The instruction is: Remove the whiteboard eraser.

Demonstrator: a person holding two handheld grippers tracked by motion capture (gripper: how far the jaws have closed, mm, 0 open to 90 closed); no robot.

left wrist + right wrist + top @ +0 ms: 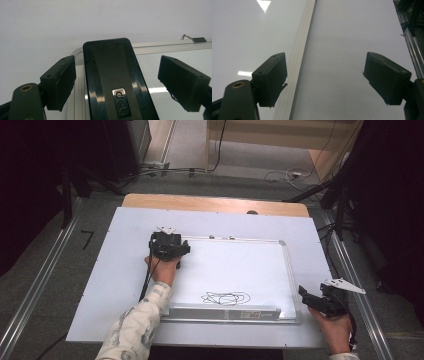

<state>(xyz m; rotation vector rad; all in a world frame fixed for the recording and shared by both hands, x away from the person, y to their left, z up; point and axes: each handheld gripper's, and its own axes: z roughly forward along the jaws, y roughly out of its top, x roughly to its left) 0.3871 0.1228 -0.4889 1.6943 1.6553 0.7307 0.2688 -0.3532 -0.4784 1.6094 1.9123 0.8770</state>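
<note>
A black whiteboard eraser [112, 75] with a silver logo lies on the top left corner of the whiteboard [260, 265]. My left gripper [117, 60] straddles the eraser, and there is a narrow gap between each pad and its sides. In the high view the left gripper [167, 242] hovers over that same corner. A black marker scribble [226, 297] sits low on the board, near its tray. My right gripper [306, 295] rests off the board's lower right corner. In its own view the right gripper [325, 56] is open over the board's metal frame [298, 62], with nothing between its jaws.
The board lies on a white sheet [115, 285] that covers a wooden table [200, 202]. Metal floor rails [35, 290] run along both sides. Cables [285, 175] and dark stands [340, 195] are on the floor beyond the far edge.
</note>
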